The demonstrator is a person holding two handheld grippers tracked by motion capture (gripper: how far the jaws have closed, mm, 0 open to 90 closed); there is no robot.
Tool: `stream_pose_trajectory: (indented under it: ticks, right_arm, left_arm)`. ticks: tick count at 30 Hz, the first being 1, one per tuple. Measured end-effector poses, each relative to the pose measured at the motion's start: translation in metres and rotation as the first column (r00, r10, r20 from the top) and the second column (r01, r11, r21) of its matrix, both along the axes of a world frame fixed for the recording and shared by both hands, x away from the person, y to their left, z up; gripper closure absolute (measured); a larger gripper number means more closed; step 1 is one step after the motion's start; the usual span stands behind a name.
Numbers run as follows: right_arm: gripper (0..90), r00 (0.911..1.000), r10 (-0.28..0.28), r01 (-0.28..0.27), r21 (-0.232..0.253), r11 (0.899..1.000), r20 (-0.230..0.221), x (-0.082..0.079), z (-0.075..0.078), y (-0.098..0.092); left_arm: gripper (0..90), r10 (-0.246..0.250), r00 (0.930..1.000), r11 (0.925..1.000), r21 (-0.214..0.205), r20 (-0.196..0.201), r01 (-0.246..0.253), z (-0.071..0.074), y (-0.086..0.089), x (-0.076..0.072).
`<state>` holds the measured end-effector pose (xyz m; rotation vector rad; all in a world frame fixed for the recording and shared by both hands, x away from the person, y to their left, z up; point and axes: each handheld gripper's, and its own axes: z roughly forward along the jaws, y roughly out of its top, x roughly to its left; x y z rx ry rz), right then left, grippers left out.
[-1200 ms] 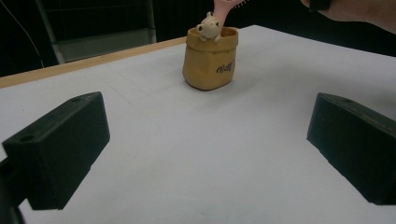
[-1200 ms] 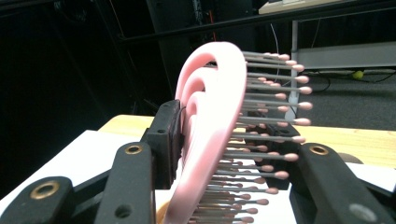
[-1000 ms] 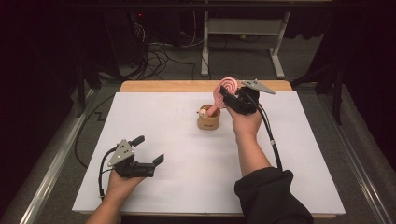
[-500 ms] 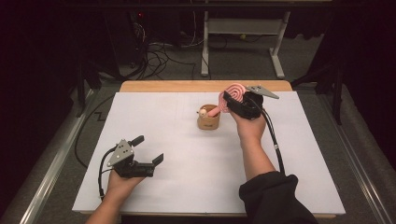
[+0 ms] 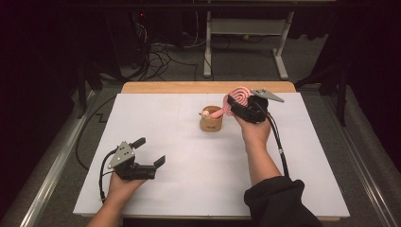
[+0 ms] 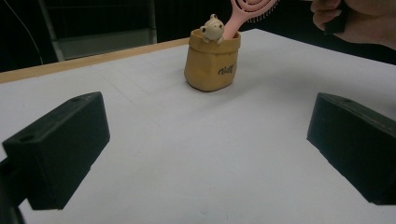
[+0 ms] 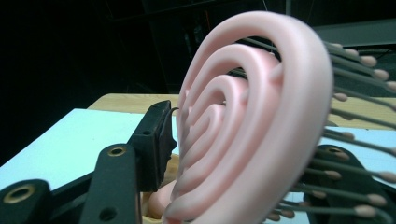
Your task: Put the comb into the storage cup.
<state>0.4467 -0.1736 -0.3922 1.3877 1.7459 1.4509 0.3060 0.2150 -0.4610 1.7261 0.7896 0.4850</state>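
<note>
L claw [image 5: 150,152] sat low at the near-left of the bench [image 5: 161,109], resting on the white sheet, jaws spread wide w/ nothing between them. In the left gripper view both black jaws framed bare white surface; the tan holder [image 6: 212,60] stood well ahead of that claw, betw the two jaws' lines and a bit toward the R one. Holder had a small bear figure [image 6: 212,29] on its rim, dark lettering on the side.

High view: holder [image 5: 211,122] stood upright mid-bench, just L of the R claw [image 5: 236,105]. Pink brush [image 5: 236,97] had its handle end down in the holder, leaning R, round head up at the R claw.

R claw was raised off the bench just R of the holder, jaws either side of the brush head. Its jaws had just been opening. In the right gripper view the brush head [image 7: 252,116] stood betw the jaws; L pad [image 7: 156,140] showed a thin gap to the pink ribs, so no visible pinch on that side. R pad lay behind the bristles [image 7: 355,60], contact there unclear.
</note>
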Motion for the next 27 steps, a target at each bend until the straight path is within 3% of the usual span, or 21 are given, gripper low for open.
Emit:
stream_pose_trajectory:
  ticks: [13,27]
  right_arm:
    - [37.5,0.9996,0.026,-0.026,-0.016,1.000,0.009,-0.0030,0.0009,-0.0003]
    - [27.8,0.9998,0.019,-0.019,-0.017,1.000,-0.009,-0.0020,-0.0005,-0.0056]
  left_arm:
    - [0.0,0.000,1.0000,1.0000,-0.001,0.005,0.000,0.0001,-0.0012,0.0002]
    - [0.0,-0.004,1.0000,1.0000,0.002,0.007,0.004,0.0008,-0.0019,-0.0010]
